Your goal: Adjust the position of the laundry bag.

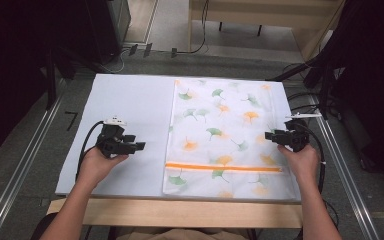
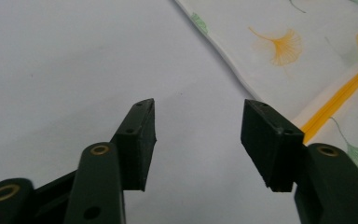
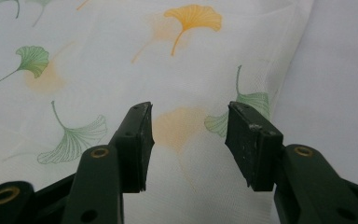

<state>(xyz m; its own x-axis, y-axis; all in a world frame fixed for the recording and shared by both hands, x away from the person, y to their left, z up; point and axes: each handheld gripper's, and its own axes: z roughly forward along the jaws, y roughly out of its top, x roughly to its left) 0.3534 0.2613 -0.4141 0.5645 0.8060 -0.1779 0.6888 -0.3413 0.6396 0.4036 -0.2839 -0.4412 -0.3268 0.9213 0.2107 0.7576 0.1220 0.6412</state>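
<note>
1. We start with the mesh bag (image 1: 225, 130), a white fabric pouch printed with green and orange ginkgo leaves. It lies flat on the right half of the white sheet (image 1: 130, 110) that covers the counter (image 1: 180, 212).
2. An orange zipper (image 1: 224, 167) runs left to right across the bag close to its near end. From what we can see, it looks shut.
3. The bag's left edge runs down the middle of the sheet, and its right edge lies close to the sheet's right edge.
4. The right gripper (image 1: 269, 135) sits at the bag's right edge, about halfway along its length, and points left over the fabric. In the right gripper view we look along its jaws, which stand apart over the fabric with nothing pinched between them; an orange leaf and a green one show in the gap.
5. The left gripper (image 1: 141, 146) rests over bare sheet to the left of the bag, near it but apart from it, pointing right toward the bag's left edge. In the left gripper view its jaws are spread and empty, with plain white sheet between them and the bag's edge and zipper beyond the right jaw.
6. Both of the person's forearms come in from the near side of the counter.
7. Past the far edge of the counter we see grey floor and cables.
</note>
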